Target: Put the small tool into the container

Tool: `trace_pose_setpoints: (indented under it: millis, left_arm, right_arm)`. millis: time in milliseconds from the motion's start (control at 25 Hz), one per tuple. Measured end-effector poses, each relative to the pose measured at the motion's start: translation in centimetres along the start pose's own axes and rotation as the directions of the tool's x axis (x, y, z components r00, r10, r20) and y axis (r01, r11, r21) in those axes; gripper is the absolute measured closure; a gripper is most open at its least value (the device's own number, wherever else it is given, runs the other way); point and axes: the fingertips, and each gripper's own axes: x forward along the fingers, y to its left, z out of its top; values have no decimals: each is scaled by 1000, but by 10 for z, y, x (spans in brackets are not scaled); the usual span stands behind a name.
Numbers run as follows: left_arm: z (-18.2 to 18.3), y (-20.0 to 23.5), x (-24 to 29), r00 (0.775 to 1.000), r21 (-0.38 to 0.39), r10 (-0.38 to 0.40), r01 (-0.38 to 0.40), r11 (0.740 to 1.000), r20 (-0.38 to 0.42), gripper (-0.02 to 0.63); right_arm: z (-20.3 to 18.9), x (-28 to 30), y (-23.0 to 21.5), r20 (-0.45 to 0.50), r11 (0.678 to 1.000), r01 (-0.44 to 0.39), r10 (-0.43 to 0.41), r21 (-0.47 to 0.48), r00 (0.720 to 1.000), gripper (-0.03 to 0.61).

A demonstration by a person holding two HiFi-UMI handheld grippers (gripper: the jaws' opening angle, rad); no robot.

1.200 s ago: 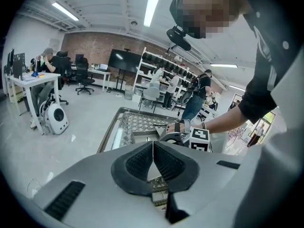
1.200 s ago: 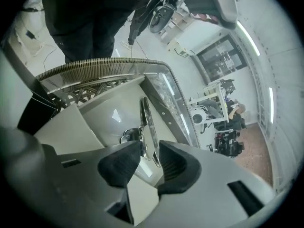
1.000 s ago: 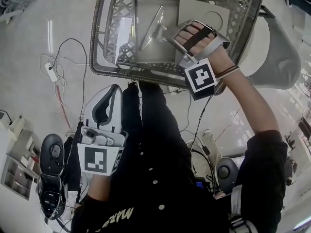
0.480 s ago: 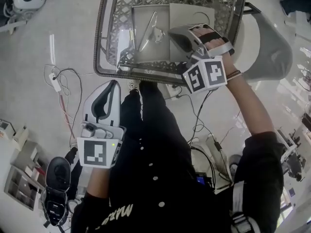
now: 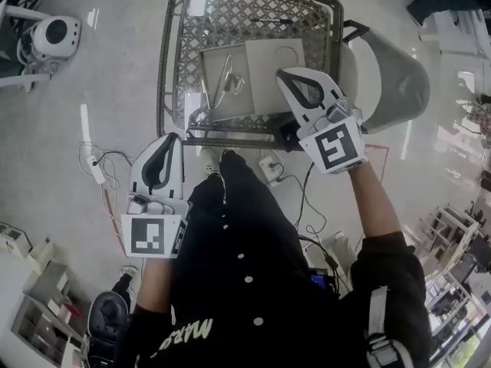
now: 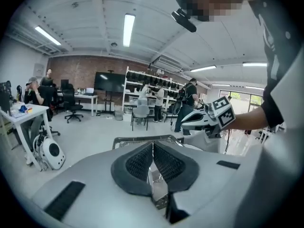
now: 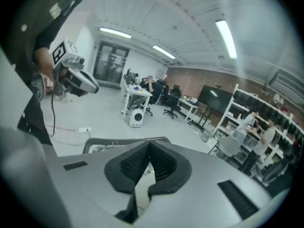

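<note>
A grey mesh basket (image 5: pixel 165 75) stands on the floor ahead of me, and a flat grey tray (image 5: pixel 268 64) lies in it. A thin metal tool (image 5: pixel 223 83) rests on the tray's left part, beside another small metal piece. My right gripper (image 5: pixel 284 73) hovers over the basket's right front corner, shut, with nothing between its jaws. My left gripper (image 5: pixel 175 138) is also shut and empty, just in front of the basket's near rim. The left gripper view shows the basket rim (image 6: pixel 142 139) and the right gripper (image 6: pixel 187 125). In the right gripper view the left gripper (image 7: pixel 92 87) hangs at upper left.
A white round device (image 5: pixel 55 35) sits on the floor at upper left. A power strip with cables (image 5: pixel 92 167) lies left of my legs. A grey curved shell (image 5: pixel 391 75) is against the basket's right side. Shelving (image 5: pixel 38 320) is at lower left.
The right gripper has come up out of the basket, rolled and shut empty; the tool stays on the tray. The left gripper has risen a little.
</note>
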Motion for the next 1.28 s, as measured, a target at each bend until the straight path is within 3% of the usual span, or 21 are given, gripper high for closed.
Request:
trace_pose_setpoints:
  millis: [80, 200, 320, 440, 560, 680, 840, 920, 1080, 1280]
  left_arm:
    - [10, 4, -6, 1000, 11, 1, -1, 1000, 31, 583]
    - [23, 1, -16, 998, 36, -12, 10, 999, 67, 583]
    - [37, -2, -18, 995, 68, -25, 18, 998, 101, 583]
    - [54, 1, -22, 989, 90, -29, 16, 996, 147, 583]
    - [62, 2, -32, 984, 102, -30, 13, 995, 175, 583]
    - [74, 1, -35, 977, 118, -40, 16, 993, 208, 583]
    - [95, -1, -44, 969, 117, -45, 17, 993, 242, 583]
    - [102, -2, -47, 966, 125, -43, 11, 992, 256, 583]
    - [116, 1, -54, 954, 106, -18, -15, 994, 298, 581]
    - [140, 12, -63, 938, 134, 24, -75, 988, 345, 581]
  right_arm:
    - [14, -19, -7, 69, 993, 63, -70, 104, 995, 565]
    - [28, -46, -12, 133, 951, 117, -160, 287, 978, 565]
    - [30, -69, -16, 125, 917, 146, -205, 370, 971, 565]
    - [44, -92, -23, 191, 884, 166, -272, 438, 943, 565]
    - [55, -116, -20, 219, 859, 204, -338, 470, 916, 565]
    - [75, -143, -24, 267, 838, 260, -422, 480, 867, 565]
    - [100, -169, -25, 321, 810, 266, -475, 522, 819, 565]
    - [101, -182, -29, 319, 782, 303, -528, 545, 787, 565]
    - [90, -206, -43, 288, 691, 375, -643, 618, 709, 565]
    - [87, -222, -48, 292, 656, 383, -682, 651, 671, 565]
